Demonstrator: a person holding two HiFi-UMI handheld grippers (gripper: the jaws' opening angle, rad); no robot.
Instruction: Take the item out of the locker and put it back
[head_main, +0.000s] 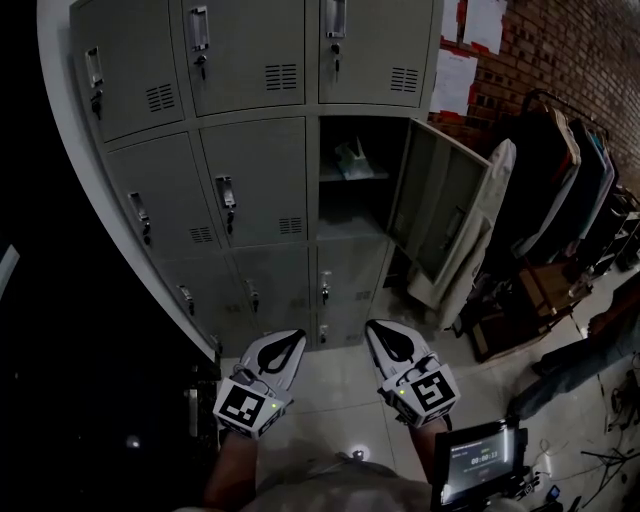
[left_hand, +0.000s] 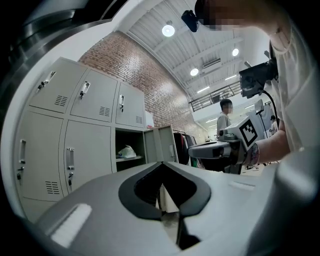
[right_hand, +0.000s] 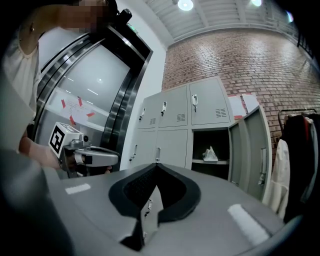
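1. While both grippers hang low over the floor in the head view, the white bag (head_main: 352, 160) sits on the shelf of the open locker compartment (head_main: 350, 212), up and ahead of both and well apart from them.
   - The left gripper (head_main: 293, 340) and right gripper (head_main: 378, 330) both have their fingers pressed together, with nothing between them.
   - The right gripper lies almost straight below the open column, so I judge it the nearer one for the reach. The left gripper is offset toward the closed doors.
   - The locker door (head_main: 440, 205) stands swung out to the right, beside the likely path of the right gripper.

2. Left gripper view: the jaw tips meet and hold nothing.
   - The bag shows above and left of the tips, inside the dark opening.
   - It looks broad along the shelf with a crumpled peak on top.
   - The right gripper is visible alongside, level with this one.

3. Right gripper view: the jaws are closed and empty.
   - The bag lies up and to the right of the tips, with the door edge just beyond it.

4. Hard to make out:
   - The compartment interior is dark, so the bag's handles, its contents and the space behind it cannot be read.
   - The space under the shelf is in shadow.
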